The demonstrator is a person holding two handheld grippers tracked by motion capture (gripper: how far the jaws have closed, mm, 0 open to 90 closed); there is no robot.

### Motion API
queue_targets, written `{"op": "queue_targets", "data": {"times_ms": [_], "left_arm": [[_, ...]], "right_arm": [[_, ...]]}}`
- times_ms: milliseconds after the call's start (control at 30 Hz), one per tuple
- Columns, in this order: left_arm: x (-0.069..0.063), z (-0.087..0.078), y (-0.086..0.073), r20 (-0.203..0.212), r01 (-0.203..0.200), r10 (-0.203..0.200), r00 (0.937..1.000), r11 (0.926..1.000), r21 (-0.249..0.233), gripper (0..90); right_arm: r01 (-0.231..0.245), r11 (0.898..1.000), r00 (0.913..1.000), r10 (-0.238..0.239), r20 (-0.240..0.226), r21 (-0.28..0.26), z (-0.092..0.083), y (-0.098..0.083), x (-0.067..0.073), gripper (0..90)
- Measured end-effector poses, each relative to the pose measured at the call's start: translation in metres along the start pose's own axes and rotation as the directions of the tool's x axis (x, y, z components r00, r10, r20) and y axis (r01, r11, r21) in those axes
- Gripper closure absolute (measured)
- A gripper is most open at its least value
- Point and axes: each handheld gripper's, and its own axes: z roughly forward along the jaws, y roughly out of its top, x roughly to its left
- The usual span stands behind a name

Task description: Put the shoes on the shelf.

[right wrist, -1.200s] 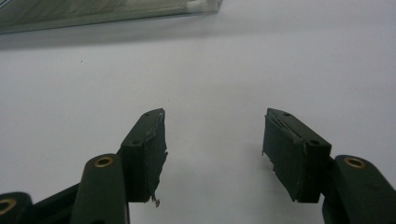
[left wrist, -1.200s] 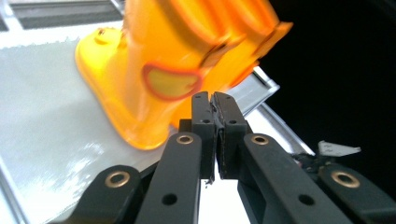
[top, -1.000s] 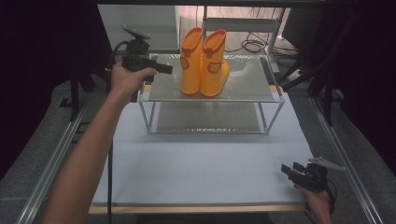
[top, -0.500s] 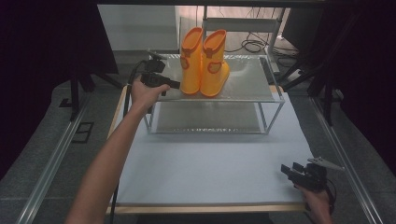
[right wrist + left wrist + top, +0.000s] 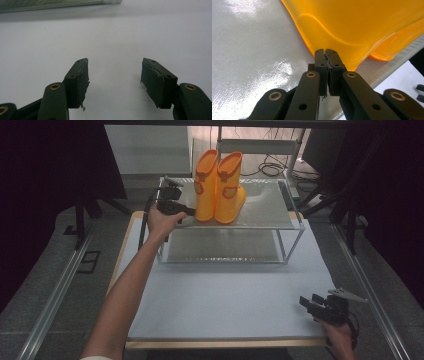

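Observation:
A pair of orange rubber boots (image 5: 220, 187) stands upright on the top shelf (image 5: 265, 205) of a low metal rack. My left gripper (image 5: 190, 212) reaches in from the left over that shelf, jaws shut with nothing between them. In the left gripper view its tips (image 5: 326, 52) sit right at the lower heel edge of the near boot (image 5: 362, 25); I cannot tell whether they touch it. My right gripper (image 5: 306, 301) rests low at the table's front right corner. Its jaws (image 5: 113, 75) are open over the bare table cover.
The rack has a lower shelf (image 5: 225, 251) under the top one, framed by thin metal posts. A pale cover (image 5: 225, 300) spreads over the table in front of the rack. Cables (image 5: 270, 169) lie behind it, and dark stands flank both sides.
My left hand has come down and to the right, from beside the rack's left end to the heel of the left boot. The right hand has not moved.

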Motion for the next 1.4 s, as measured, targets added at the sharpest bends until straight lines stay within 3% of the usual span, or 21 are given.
{"op": "queue_targets", "data": {"times_ms": [233,400,500,800,1133,1267,1400], "left_arm": [[0.004,0.009,0.0,-0.041,0.003,-0.002,0.9992,0.9997,0.024,89.2],[0.005,0.009,-0.001,-0.03,0.014,-0.014,0.9995,0.9998,0.011,89.8],[0.0,0.009,-0.002,-0.041,-0.006,0.006,0.9991,1.0,0.008,90.0],[-0.02,0.009,0.002,0.013,-0.051,0.051,0.9986,0.9986,0.016,90.0],[-0.043,0.019,0.005,0.059,-0.069,0.067,0.996,0.9975,0.016,89.9],[-0.042,0.018,0.006,0.058,-0.072,0.07,0.9958,0.9973,0.017,89.8],[-0.035,0.012,0.003,0.059,-0.062,0.063,0.9963,0.998,-0.015,80.6]], "right_arm": [[0.001,1.0,1.0,-0.001,-0.002,0.0,0.0,0.0,0.0,38.4],[0.001,1.0,1.0,-0.001,-0.001,0.0,0.0,0.0,0.0,38.5],[0.0,1.0,1.0,0.0,-0.002,0.001,0.001,0.0,-0.001,38.5],[-0.006,1.0,1.0,0.006,-0.003,-0.003,0.001,0.001,0.0,38.5],[-0.011,1.0,0.9999,0.011,-0.004,-0.008,-0.001,0.001,-0.001,38.5],[-0.011,1.0,0.9999,0.011,-0.005,-0.01,-0.001,0.001,-0.002,38.5],[-0.013,1.0,0.9999,0.013,-0.003,-0.011,-0.002,0.001,-0.003,38.5]]}}
